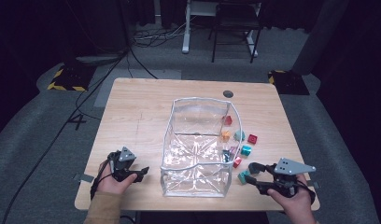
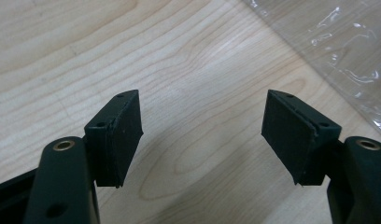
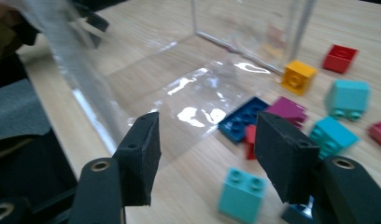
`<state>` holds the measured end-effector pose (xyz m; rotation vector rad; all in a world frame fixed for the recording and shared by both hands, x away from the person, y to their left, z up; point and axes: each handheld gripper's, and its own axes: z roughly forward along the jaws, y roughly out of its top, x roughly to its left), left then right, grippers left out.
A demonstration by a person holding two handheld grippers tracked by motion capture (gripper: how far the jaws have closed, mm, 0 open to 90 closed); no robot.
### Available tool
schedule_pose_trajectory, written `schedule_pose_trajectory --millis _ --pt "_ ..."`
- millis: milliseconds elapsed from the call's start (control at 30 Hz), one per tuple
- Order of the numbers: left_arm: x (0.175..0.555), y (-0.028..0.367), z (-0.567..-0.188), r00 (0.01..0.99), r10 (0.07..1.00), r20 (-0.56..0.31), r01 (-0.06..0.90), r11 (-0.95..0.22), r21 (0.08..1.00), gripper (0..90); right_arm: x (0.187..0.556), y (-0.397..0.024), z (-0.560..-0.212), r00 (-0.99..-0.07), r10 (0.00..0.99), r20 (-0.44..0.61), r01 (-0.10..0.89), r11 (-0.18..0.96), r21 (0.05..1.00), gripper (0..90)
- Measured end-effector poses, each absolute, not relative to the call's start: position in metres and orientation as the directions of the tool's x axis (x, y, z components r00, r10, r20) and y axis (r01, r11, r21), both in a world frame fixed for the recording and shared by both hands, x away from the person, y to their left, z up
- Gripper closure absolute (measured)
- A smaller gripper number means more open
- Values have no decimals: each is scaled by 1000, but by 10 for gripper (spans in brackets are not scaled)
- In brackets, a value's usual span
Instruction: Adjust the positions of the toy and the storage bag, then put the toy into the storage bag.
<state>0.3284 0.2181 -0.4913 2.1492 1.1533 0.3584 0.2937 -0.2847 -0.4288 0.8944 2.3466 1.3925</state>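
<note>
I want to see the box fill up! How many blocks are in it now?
None yet: the clear box looks empty. Both the left gripper and right gripper are open, holding nothing. All the blocks, like the teal block, lie on the table beside it.

Left tongs (image 2: 202, 135) agape, low; right tongs (image 3: 205, 158) agape, empty.

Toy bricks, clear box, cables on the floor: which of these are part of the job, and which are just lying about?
Part of the job:
bricks
clear box
left gripper
right gripper

Lying about:
floor cables
chair
</note>
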Motion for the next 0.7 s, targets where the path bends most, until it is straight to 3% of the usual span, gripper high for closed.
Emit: schedule_pose_trajectory --millis 233,700 --pt "329 226 -503 550 834 -42 626 -379 681 285 320 -306 -424 -727 683 71 392 327 860 383" --pt "326 230 -507 571 820 -25 590 -389 707 275 383 -308 -414 -688 725 30 425 370 826 357"
